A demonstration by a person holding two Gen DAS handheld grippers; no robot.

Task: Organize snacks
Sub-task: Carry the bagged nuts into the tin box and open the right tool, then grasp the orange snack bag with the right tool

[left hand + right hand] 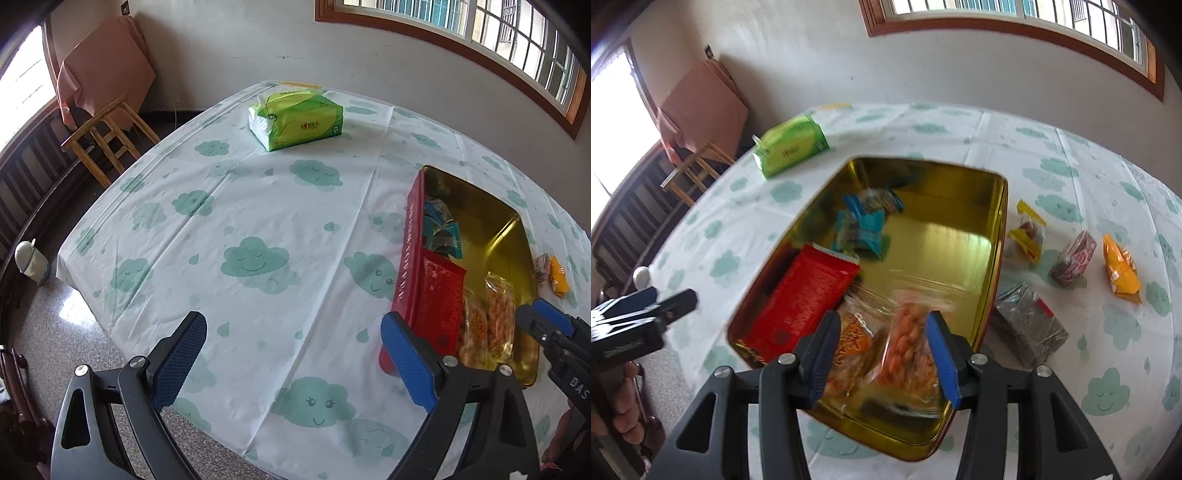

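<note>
A red tin with a gold inside [942,240] lies open on the cloud-print tablecloth. In it are a red packet [805,295], some blue packets [864,225], a clear packet with orange print [853,343] and a clear packet of peanuts [908,343], which is blurred. My right gripper [882,317] hangs over the tin's near end, open, with the peanut packet lying loose between its fingers. My left gripper [293,319] stands wide open above bare cloth, left of the tin [410,236], holding nothing. Right of the tin lie a yellow packet [1028,232], a pink-patterned one [1073,262], an orange one [1121,271] and a dark grey one [1030,328].
A green tissue pack [295,118] sits at the far side of the table. A wooden stool [107,136] and a small white bin [31,260] stand on the floor to the left. The table's near-left edge drops off under my left gripper.
</note>
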